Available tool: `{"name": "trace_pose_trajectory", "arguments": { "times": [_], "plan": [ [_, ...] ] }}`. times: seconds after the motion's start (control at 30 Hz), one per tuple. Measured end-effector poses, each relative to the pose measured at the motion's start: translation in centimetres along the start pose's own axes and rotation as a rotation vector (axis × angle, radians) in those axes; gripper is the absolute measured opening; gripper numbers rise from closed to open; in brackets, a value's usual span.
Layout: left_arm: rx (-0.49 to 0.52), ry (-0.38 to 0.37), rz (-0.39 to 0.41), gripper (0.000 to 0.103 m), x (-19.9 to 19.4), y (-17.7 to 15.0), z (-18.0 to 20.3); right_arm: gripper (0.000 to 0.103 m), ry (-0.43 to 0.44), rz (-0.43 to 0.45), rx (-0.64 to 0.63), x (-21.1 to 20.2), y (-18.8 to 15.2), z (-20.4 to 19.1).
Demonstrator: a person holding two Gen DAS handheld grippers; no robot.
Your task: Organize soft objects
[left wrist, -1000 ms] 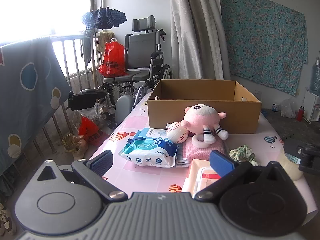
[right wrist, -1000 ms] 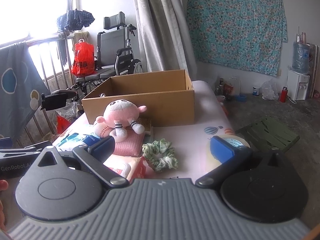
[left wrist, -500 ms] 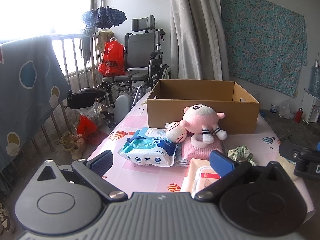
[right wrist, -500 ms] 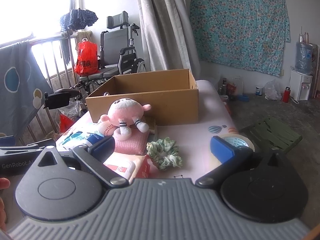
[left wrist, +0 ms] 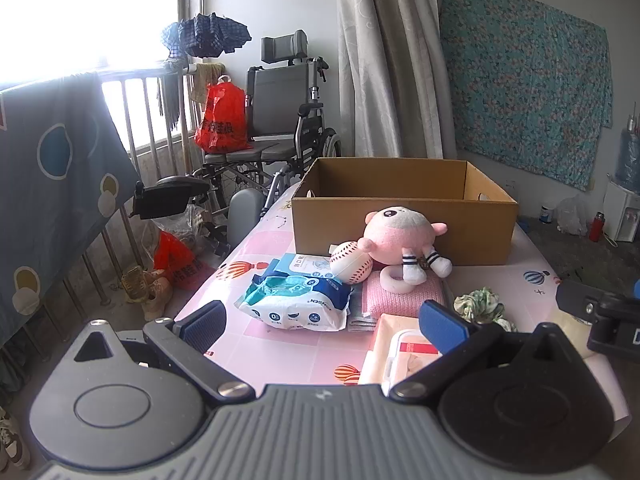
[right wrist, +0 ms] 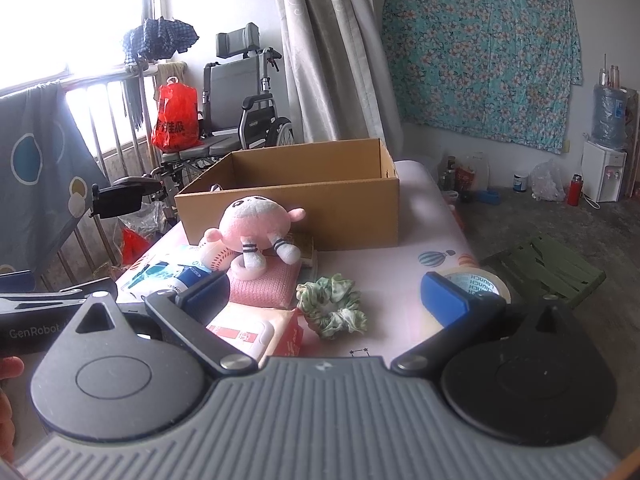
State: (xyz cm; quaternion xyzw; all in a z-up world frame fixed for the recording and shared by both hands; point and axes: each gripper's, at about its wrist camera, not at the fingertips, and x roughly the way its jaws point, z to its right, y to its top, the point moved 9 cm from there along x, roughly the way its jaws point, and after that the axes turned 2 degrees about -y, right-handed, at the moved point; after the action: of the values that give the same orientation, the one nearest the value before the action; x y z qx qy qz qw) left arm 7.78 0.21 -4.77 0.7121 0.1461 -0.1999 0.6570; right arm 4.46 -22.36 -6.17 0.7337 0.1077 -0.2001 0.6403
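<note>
Left gripper (left wrist: 322, 322): the 2 blue-padded fingers are spread wide and nothing is held between them; it is raised above the near edge of the table (left wrist: 288, 354).
Right gripper (right wrist: 324, 294): the fingers are likewise spread wide with nothing gripped; it is poised over the near right part of the table, and its body is seen at the right edge of the left wrist view.
Tissue pack (red and white) (right wrist: 244, 330): it lies flat at the near edge, partly hidden behind the left finger of the right gripper.
Scrunchie (right wrist: 332, 306): green and white; it rests on the tablecloth just beside the tissue pack, between the fingers in the right wrist view.
Tape roll (right wrist: 478, 282): it is placed near the right table edge, partly covered by the right finger.
Wet wipes pack (left wrist: 298, 304): blue and white; it lies flat left of the pink towel (left wrist: 404, 298), touching it.
Pink towel: folded, lying under the plush toy.
Plush toy (left wrist: 400, 240): pink and round-bodied, with striped socks; it sits on the towel, in front of the box.
Baseball (left wrist: 351, 267): it is wedged against the left side of the plush toy, on top of a second wipes pack.
Cardboard box (left wrist: 404, 208): open-topped, set at the far side of the table; what is inside cannot be told from either view.
Background: 1 wheelchair (left wrist: 280, 120) carrying a red bag (left wrist: 222, 120) stands beyond the table by the window railing.
</note>
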Motion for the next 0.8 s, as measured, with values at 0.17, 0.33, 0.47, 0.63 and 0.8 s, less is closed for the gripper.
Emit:
{"name": "trace_pose_trajectory", "arguments": {
  "times": [0.17, 0.33, 0.47, 0.63, 0.8],
  "plan": [
    [0.002, 0.000, -0.002, 0.103, -0.04, -0.06, 0.06, 0.102, -0.002, 0.002, 0.001, -0.11, -0.03, 0.02],
    [0.002, -0.001, -0.002, 0.103, -0.04, -0.06, 0.11, 0.102, -0.003, 0.005, 0.003, -0.31, 0.01, 0.17],
    [0.003, -0.002, -0.002, 0.103, -0.04, -0.05, 0.12, 0.102, -0.001, 0.003, 0.002, -0.36, -0.03, 0.16],
    [0.005, -0.001, -0.004, 0.103, -0.10, -0.30, 0.18, 0.102, 0.002, 0.002, -0.001, -0.47, -0.04, 0.04],
    [0.005, 0.000, -0.005, 0.103, -0.21, -0.59, 0.15, 0.102, 0.000, 0.004, 0.001, -0.57, -0.10, 0.03]
  ]
}}
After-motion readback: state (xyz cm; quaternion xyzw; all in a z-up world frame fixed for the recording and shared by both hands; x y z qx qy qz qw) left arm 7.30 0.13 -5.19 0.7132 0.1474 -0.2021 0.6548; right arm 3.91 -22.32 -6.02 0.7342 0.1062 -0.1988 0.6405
